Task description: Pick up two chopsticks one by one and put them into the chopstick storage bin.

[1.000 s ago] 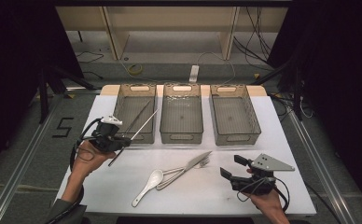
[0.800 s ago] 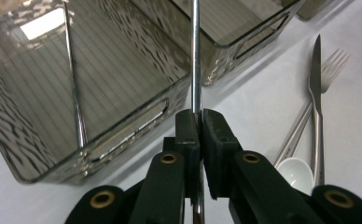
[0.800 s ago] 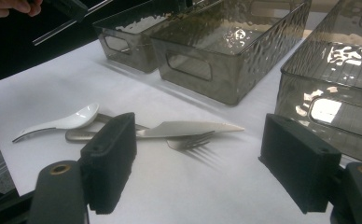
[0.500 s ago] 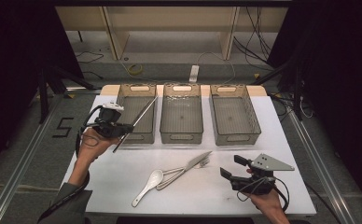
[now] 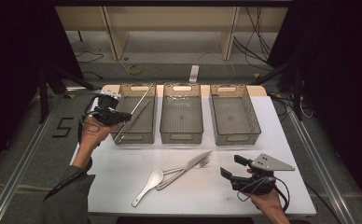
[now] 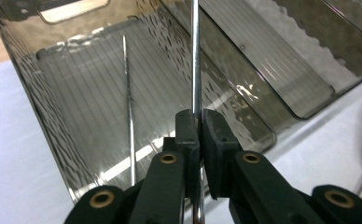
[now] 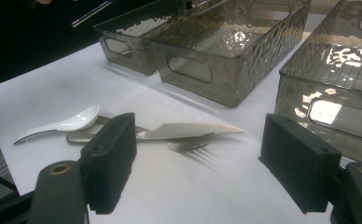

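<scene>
Since the earlier frame, the left gripper (image 5: 117, 116) has carried its metal chopstick (image 6: 196, 70) up over the leftmost bin (image 5: 123, 138), where another chopstick (image 6: 128, 116) already lies. Its jaws are clamped on the thin, stiff, slick rod near one end, so it may pivot; gripping nearer the middle seems steadier. Near the knife (image 5: 191, 165), the right gripper (image 5: 233, 168) waits, jaws apart
</scene>
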`<state>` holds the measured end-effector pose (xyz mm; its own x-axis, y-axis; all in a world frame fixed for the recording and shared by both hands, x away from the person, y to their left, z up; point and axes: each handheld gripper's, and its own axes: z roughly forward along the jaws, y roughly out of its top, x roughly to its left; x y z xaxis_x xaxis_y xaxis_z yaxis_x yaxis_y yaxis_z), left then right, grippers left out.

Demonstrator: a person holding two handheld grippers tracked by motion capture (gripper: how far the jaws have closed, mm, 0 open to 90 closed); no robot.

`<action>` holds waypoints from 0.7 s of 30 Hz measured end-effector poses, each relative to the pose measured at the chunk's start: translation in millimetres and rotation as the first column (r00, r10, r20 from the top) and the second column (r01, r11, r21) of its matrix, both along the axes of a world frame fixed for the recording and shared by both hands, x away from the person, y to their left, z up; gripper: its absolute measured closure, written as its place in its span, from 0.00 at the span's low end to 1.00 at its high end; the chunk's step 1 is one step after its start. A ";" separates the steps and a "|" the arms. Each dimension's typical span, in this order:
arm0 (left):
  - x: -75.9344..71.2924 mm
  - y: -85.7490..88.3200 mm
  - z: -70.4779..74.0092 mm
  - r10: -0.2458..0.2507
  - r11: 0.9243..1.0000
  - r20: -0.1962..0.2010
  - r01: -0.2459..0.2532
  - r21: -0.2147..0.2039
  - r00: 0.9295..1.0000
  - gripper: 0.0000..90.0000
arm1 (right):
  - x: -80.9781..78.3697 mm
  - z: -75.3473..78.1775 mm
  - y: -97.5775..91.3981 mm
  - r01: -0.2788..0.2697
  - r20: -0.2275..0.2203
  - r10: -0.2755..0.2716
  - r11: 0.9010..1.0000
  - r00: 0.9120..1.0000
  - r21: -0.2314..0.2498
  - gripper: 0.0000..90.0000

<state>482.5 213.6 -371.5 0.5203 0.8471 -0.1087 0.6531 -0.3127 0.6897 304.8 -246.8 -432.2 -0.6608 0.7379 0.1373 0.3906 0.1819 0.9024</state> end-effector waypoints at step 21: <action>20.8 -1.5 -1.3 0.045 0.999 0.002 -0.045 -0.006 0.999 0.94 | -0.1 0.1 0.0 -0.001 0.000 0.001 1.000 1.000 0.000 0.31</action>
<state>503.3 212.2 -372.8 0.4821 0.8689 -0.1127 0.6648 -0.2790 0.6930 304.7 -246.8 -432.1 -0.6615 0.7371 0.1379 0.3908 0.1819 0.9023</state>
